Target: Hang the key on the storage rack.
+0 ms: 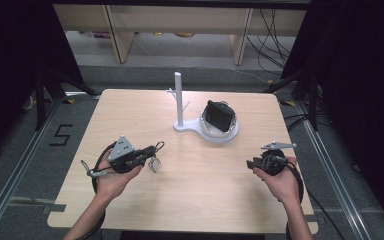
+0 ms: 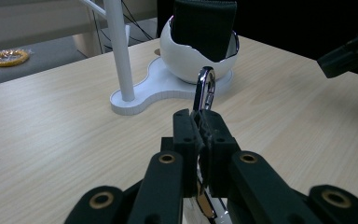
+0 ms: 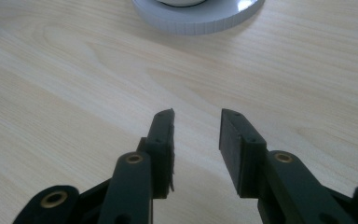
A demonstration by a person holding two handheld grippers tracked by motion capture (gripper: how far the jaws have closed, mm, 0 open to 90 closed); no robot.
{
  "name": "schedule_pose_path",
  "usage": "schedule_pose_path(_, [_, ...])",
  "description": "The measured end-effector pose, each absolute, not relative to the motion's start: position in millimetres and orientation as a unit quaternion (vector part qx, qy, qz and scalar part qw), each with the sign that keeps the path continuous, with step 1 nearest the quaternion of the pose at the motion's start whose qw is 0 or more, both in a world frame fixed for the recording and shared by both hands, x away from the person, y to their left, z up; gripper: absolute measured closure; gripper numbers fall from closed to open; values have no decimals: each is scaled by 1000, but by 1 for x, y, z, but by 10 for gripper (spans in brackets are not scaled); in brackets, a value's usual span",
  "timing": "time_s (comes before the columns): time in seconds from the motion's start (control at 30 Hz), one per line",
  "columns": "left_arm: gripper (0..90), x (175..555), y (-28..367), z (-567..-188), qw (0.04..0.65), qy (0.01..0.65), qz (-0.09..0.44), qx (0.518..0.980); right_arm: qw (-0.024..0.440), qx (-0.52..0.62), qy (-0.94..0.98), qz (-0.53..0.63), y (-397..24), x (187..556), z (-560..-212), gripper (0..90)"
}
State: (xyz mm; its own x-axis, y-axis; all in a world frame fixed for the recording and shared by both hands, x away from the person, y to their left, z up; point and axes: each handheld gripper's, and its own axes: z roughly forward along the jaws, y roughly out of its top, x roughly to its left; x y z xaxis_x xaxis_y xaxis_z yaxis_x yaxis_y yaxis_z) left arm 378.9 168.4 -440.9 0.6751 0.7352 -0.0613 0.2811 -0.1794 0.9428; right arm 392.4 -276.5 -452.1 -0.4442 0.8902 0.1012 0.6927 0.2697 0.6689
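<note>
While the person's forearms come in from the near edge of the table (image 1: 130, 210), the left gripper (image 1: 152, 149) is clamped tight on a metal clip (image 2: 205, 88), whose silver loop sticks out past the black pads and is held above the wood. The right gripper (image 3: 196, 126), near the table's right edge, stands partly open with nothing between its pads. Farther back, a white stand (image 1: 180, 125) carries an upright post (image 1: 178, 95) and a round cup (image 1: 230, 135) holding a dark block (image 1: 218, 116).

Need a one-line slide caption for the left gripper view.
Left gripper shut on a metal carabiner, facing the white stand and bowl.
</note>
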Motion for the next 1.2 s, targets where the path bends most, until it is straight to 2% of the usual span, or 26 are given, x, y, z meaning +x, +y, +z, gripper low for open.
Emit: schedule_pose_path(1.2, [854,425,160,-426,548,387,314,672,153,522,769,334,-276,390,-453,655])
